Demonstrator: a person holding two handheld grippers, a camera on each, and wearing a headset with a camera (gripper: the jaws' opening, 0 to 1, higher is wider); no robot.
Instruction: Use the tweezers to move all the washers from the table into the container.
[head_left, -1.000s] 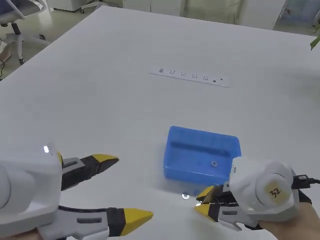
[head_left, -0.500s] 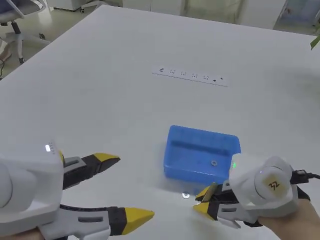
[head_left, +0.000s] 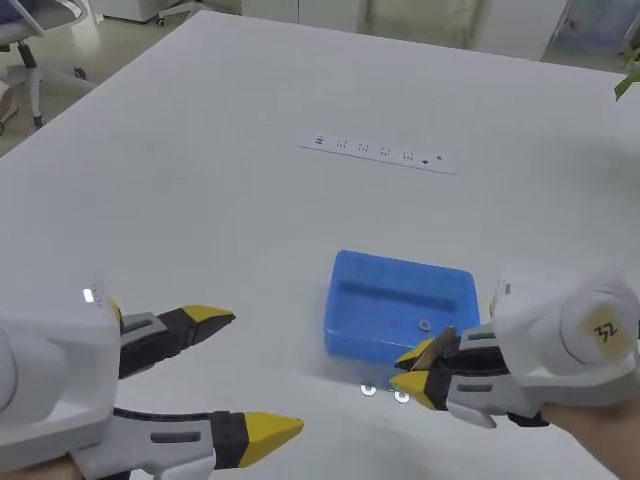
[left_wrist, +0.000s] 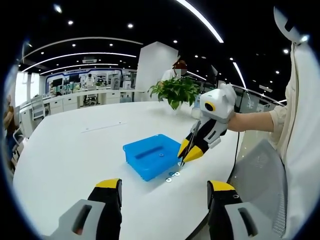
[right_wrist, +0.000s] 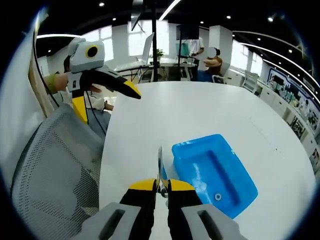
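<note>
Right gripper (head_left: 414, 376), head view: jaws are clamped on the tweezers (head_left: 438, 347) at lower right of the frame, in front of the blue container (head_left: 390, 346). Compared with half a second ago, its body sits further right and is rolled, which uncovers a second washer on the table (head_left: 250, 200). I now count two table washers (head_left: 368, 389), side by side just below the container's front wall. One washer in the container (head_left: 425, 325) is already delivered. The left gripper (head_left: 250, 373) holds its jaws wide apart at lower left, carrying nothing, unchanged.

Left gripper view: the right gripper (left_wrist: 192, 149) points the tweezers (left_wrist: 186, 151) downward, tip just above the table washers (left_wrist: 172, 175) beside the container (left_wrist: 145, 170). I cannot tell whether the tip touches one.

Right gripper view: the tweezers (right_wrist: 160, 165) run up from the closed jaws along the container's (right_wrist: 222, 172) left edge. The delivered washer (right_wrist: 217, 197) lies on its floor.

My judgement: at least two washers remain, and the next pick is being lined up.
</note>
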